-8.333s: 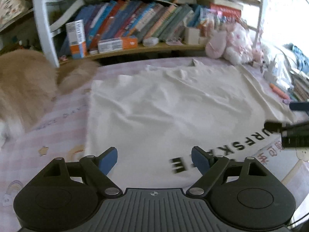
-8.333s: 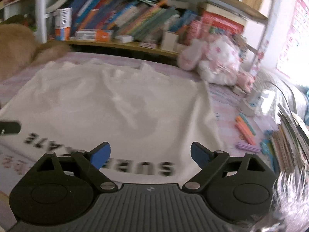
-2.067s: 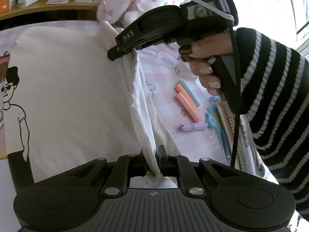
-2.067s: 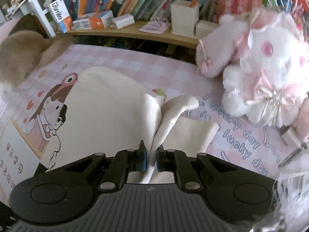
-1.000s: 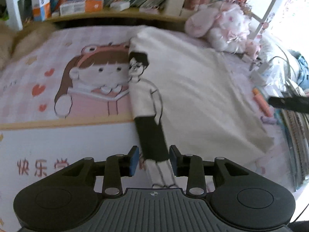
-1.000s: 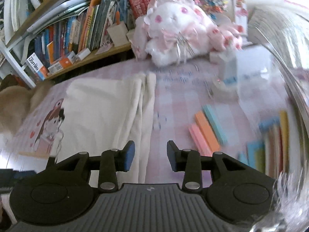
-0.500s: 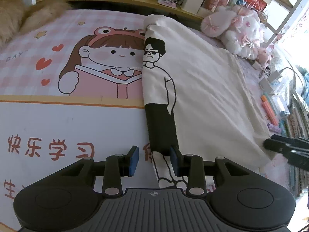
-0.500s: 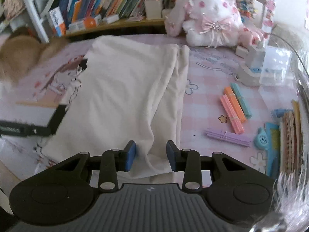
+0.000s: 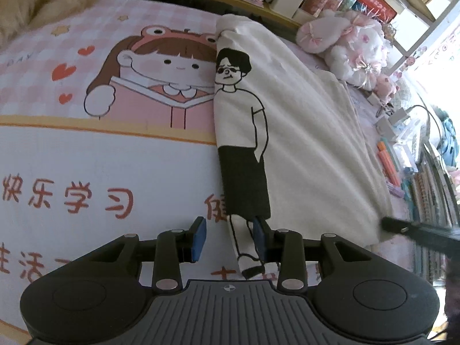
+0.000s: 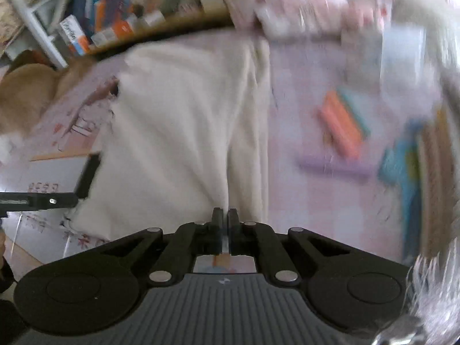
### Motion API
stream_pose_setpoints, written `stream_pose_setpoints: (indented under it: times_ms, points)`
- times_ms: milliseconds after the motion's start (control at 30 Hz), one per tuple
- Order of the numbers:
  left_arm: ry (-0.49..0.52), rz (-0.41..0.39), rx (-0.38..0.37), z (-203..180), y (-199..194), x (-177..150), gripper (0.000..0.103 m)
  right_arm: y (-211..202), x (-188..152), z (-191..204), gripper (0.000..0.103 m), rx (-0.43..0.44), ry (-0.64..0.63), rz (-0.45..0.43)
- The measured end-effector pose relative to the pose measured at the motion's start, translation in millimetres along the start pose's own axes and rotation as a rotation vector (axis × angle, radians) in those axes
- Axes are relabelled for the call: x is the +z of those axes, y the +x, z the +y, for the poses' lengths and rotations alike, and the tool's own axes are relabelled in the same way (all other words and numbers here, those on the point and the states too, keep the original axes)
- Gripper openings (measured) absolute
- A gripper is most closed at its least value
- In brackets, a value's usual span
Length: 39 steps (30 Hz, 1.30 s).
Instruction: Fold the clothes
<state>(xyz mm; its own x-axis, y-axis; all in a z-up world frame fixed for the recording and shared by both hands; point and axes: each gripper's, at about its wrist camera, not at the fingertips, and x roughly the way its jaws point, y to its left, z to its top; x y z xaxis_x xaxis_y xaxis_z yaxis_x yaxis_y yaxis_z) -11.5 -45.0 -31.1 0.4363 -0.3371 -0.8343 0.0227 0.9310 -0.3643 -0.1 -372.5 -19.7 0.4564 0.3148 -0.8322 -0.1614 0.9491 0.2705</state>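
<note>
Both claws at the folded shirt's near end, lying lengthwise toward shelf: left parted, right pinching it.

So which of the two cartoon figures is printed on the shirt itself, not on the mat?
The man in sunglasses, drawn in black outline with dark trousers, is on the cream T-shirt. The girl in the frog hat belongs to the pink mat.

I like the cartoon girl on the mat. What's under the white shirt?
The cream T-shirt lies on the pink cartoon desk mat. The girl drawing shows beside it; mat lettering runs under the shirt's edge. The rest underneath is hidden.
</note>
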Motion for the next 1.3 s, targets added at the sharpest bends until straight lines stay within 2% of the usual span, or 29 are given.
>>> stream_pose_setpoints:
  times_ms: [167, 233, 300, 333, 400, 467, 567, 767, 1000, 1100, 1167, 1300]
  points:
    - [0.010, 0.018, -0.036, -4, 1, -3, 0.041, 0, -3, -2, 0.005, 0.004, -0.004, -0.015]
    - [0.015, 0.028, -0.049, -6, 2, -4, 0.041, -6, -2, 1, 0.011, -0.012, -0.017, -0.036]
    - [0.017, 0.036, -0.062, -8, 3, -5, 0.039, -13, -1, 5, 0.023, -0.034, -0.040, -0.061]
    - [0.018, 0.040, -0.069, -8, 3, -5, 0.038, -13, -1, 7, 0.024, -0.043, -0.052, -0.062]
    - [0.019, 0.056, -0.095, -10, 6, -4, 0.032, -9, 0, 5, 0.024, -0.046, -0.043, -0.044]
    - [0.018, 0.080, -0.132, -10, 9, -4, 0.014, -5, 1, 1, 0.023, -0.046, -0.029, -0.023]
    - [0.005, 0.079, -0.159, -6, 8, -2, 0.004, -1, 2, -4, 0.023, -0.030, 0.000, -0.010]
    - [0.009, -0.011, -0.183, 7, -32, 2, 0.003, 4, 2, 4, 0.018, 0.046, -0.005, 0.041]
    - [-0.042, 0.064, -0.091, 54, -45, -14, 0.004, 13, -5, 38, 0.017, 0.175, -0.100, 0.132]
    - [-0.039, 0.082, -0.082, 64, -45, -22, 0.005, 12, -9, 55, 0.017, 0.168, -0.175, 0.148]
    - [-0.024, 0.090, -0.083, 67, -46, -22, 0.010, 12, -12, 64, 0.017, 0.147, -0.214, 0.149]
    - [0.031, 0.096, -0.064, 68, -47, -10, 0.015, 11, -15, 71, 0.017, 0.104, -0.223, 0.141]
